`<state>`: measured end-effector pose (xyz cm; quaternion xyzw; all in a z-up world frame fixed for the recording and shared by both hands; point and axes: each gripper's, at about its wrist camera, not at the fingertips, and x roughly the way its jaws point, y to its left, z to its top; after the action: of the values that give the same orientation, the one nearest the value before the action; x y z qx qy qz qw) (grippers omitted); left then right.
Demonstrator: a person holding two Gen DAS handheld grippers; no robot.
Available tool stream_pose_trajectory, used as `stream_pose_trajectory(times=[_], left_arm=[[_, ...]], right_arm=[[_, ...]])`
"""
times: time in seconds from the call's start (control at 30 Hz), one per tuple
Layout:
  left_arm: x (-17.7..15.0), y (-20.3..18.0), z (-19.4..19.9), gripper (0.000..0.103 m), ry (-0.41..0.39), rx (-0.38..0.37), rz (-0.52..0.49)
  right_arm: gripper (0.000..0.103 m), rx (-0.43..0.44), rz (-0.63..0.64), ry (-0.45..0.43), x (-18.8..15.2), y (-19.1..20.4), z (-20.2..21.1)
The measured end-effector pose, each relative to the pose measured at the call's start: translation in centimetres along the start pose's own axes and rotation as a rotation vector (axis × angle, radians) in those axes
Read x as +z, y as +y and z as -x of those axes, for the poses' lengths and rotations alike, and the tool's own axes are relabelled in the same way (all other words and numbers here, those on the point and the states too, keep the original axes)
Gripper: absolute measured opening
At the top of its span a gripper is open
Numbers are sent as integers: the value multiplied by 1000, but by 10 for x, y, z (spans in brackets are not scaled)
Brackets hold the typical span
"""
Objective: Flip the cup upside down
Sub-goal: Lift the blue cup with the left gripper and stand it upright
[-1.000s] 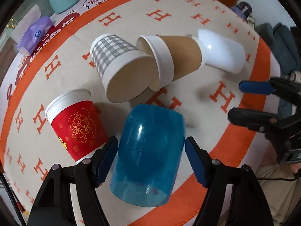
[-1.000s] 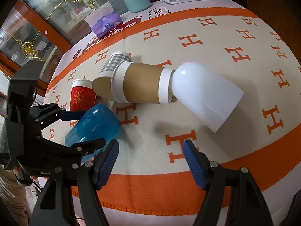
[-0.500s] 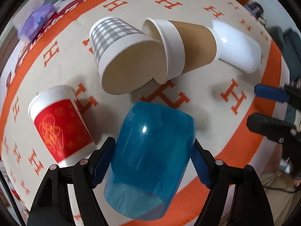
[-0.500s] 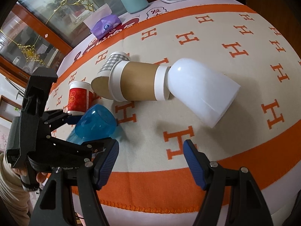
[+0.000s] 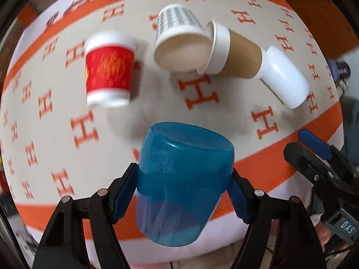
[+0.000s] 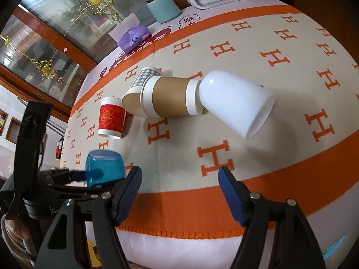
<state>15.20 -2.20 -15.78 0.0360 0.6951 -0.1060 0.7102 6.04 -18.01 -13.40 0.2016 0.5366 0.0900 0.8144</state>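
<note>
My left gripper [image 5: 182,190] is shut on a translucent blue cup [image 5: 181,179] and holds it lifted near the table's front edge, base pointing away and up, open mouth toward the camera. The blue cup also shows in the right wrist view [image 6: 104,168], held by the left gripper [image 6: 89,176], base upward. My right gripper [image 6: 179,192] is open and empty above the orange border; it shows at the right of the left wrist view [image 5: 314,148].
On the H-patterned cloth [image 6: 280,51]: a red cup [image 6: 111,121] standing, a checked cup [image 6: 139,89], a brown sleeved cup [image 6: 172,99] and a white cup [image 6: 235,103] lying on their sides. At the far edge: a teal canister [image 6: 163,7], a tissue pack [image 6: 133,37].
My left gripper closed on the blue cup, lifted it off the cloth and tilted it so its base turns upward. The right gripper stayed about where it was.
</note>
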Motion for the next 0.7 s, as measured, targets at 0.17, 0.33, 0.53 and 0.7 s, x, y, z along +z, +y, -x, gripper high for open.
stream_pose_trajectory(times=[0.17,0.33,0.53,0.7], left_arm=[[-21,11,-8,73,63,-72,167],[-44,15,-26,73,88,-143,343],[-44,34,-44,73,72,-198,498],[-48,39,-46,73,54,-194,497]], right_arm=[[71,16,-19,11,-6,-10,1],[71,18,-29,24,-9,-17,-3],[71,17,-13,66,-14,-20,-14],[71,20,-4,97,-19,-19,-22]])
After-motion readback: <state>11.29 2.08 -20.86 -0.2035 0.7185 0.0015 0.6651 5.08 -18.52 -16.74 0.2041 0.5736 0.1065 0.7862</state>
